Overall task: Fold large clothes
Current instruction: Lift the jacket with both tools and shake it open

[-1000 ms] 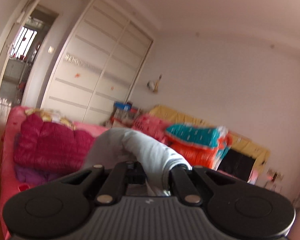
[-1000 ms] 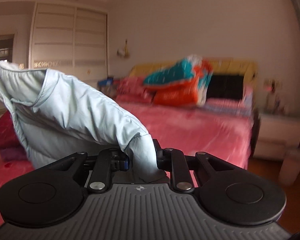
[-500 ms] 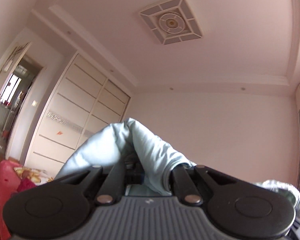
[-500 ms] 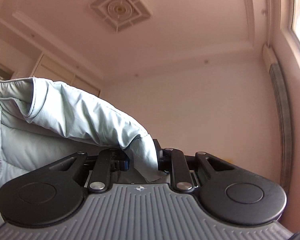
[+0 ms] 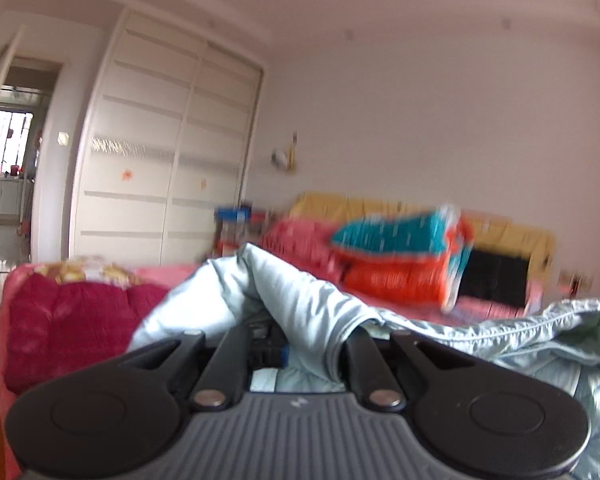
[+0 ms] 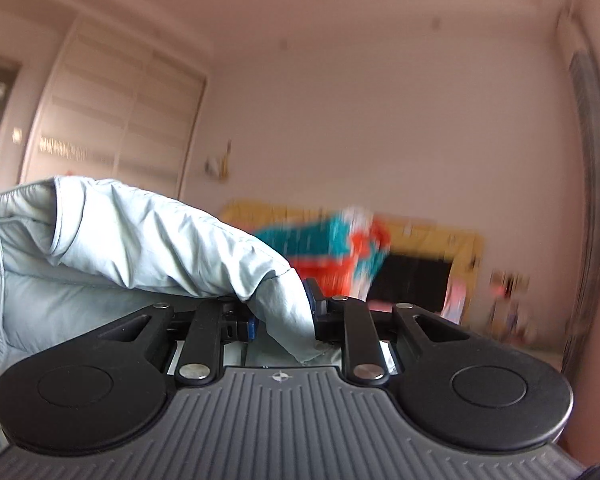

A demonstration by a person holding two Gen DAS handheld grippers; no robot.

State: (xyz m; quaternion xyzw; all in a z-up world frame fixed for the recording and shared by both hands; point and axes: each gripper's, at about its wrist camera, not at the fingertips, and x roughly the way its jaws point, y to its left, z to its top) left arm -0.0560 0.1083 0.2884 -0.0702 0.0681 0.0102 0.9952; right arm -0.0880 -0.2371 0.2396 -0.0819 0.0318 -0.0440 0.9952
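A pale blue-grey padded jacket (image 5: 300,300) is held up between both grippers over a bed with a pink cover (image 5: 496,304). My left gripper (image 5: 300,344) is shut on a fold of the jacket, and the fabric bulges up over its jaws and trails off right. My right gripper (image 6: 284,320) is shut on another edge of the same jacket (image 6: 140,240), which stretches away to the left. Both sets of fingertips are hidden under the cloth.
A dark red quilted garment (image 5: 72,320) lies on the bed at left. Teal and orange folded bedding (image 5: 400,256) is stacked by the yellow headboard (image 5: 512,232). White wardrobe doors (image 5: 160,168) and an open doorway (image 5: 8,160) stand at the left.
Both cameras swung up to the ceiling half a second ago and have tipped back down to the bed. The jacket stays gripped in both grippers throughout.
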